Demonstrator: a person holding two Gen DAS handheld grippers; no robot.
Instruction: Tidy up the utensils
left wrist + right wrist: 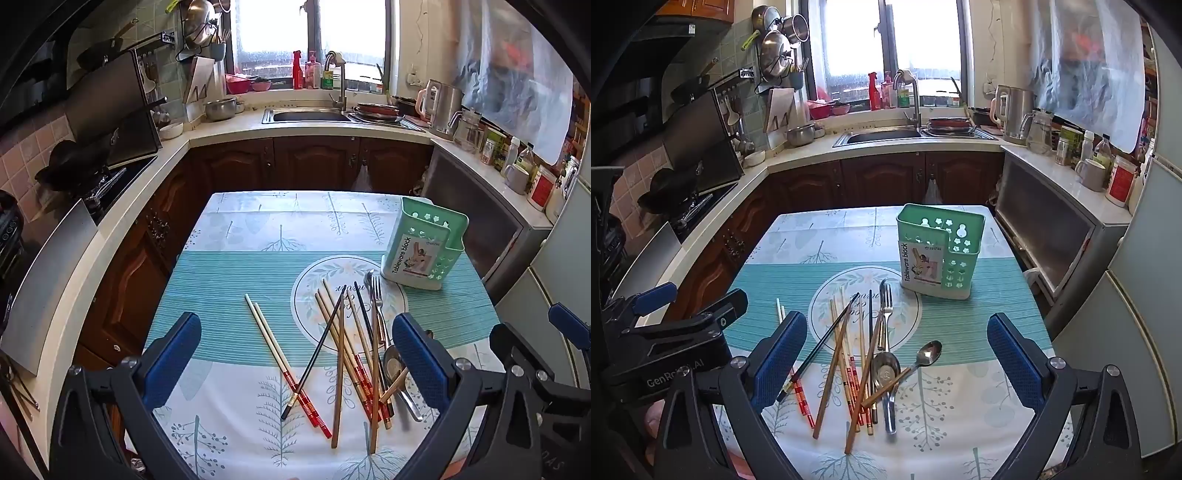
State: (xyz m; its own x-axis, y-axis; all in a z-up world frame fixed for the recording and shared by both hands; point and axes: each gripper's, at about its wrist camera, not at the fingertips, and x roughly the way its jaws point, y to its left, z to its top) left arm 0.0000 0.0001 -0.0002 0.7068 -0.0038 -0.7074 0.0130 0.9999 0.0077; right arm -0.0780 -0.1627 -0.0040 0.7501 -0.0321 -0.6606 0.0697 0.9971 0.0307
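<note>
Fingers (779, 360) wide — chopsticks (846, 354) untouched

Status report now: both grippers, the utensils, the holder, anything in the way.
Left gripper open, empty; right gripper open, empty. Chopsticks, fork, spoons loose in a crossed pile on the tablecloth. Green holder upright beyond them, nothing seen inside. Path clear.

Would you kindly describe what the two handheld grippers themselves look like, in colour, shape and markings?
Both are alike: the left gripper and the right gripper have black angular frames with triangular cut-outs and round silver bolts at the pivots. Each finger carries a long blue pad with a fine dotted texture. In the right wrist view, the left gripper's black body shows pale lettering beginning "GenRo". No cables or sleeves are visible.
</note>
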